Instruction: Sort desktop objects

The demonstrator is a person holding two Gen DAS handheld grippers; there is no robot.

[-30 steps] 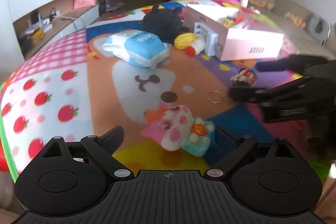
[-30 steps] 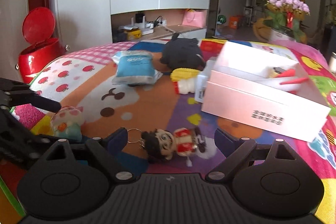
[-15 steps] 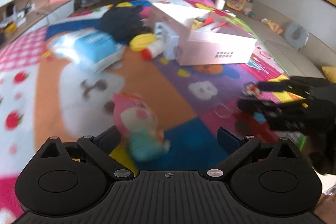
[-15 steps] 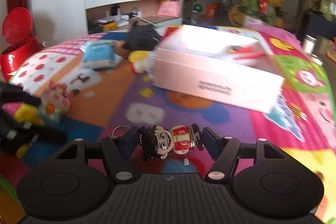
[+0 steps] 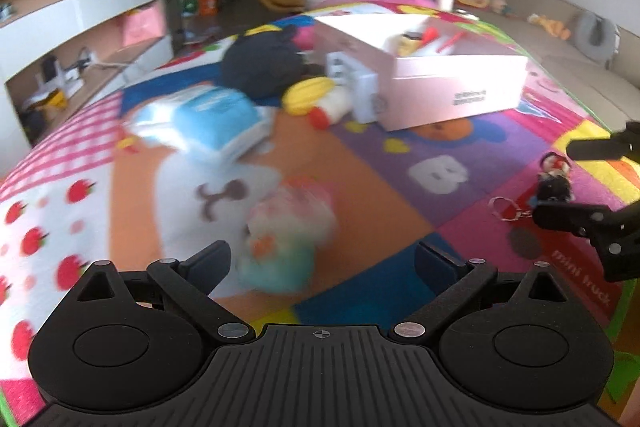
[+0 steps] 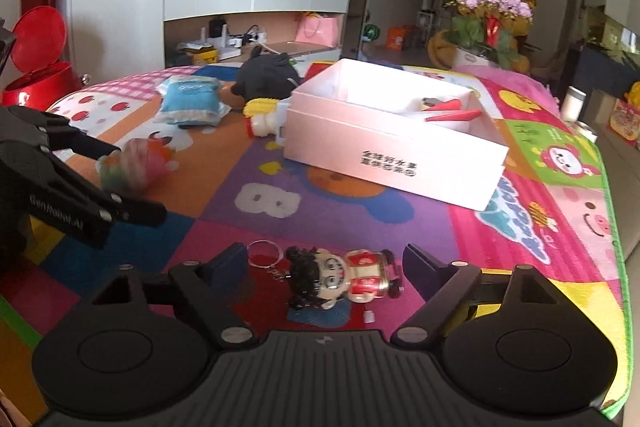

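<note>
A small doll keychain (image 6: 344, 281) with black hair and a red body lies on the colourful mat between the open fingers of my right gripper (image 6: 324, 267); it also shows in the left wrist view (image 5: 554, 179). A pink and teal plush toy (image 5: 288, 239), blurred, lies just ahead of my open left gripper (image 5: 322, 261), nearer its left finger; in the right wrist view the plush (image 6: 134, 165) sits between the left gripper's fingers. An open pink box (image 6: 396, 137) holding red items stands beyond.
A blue tissue pack (image 5: 204, 119), a black plush (image 5: 264, 65), a yellow and white toy (image 5: 320, 101) and a white block (image 5: 362, 93) lie left of the box. A red bin (image 6: 38, 67) stands off the mat. The mat's green edge (image 6: 614, 211) runs at right.
My right gripper has opened wider around the doll keychain, which lies on the mat. My left gripper has shifted and the pink plush now sits more centrally between its fingers.
</note>
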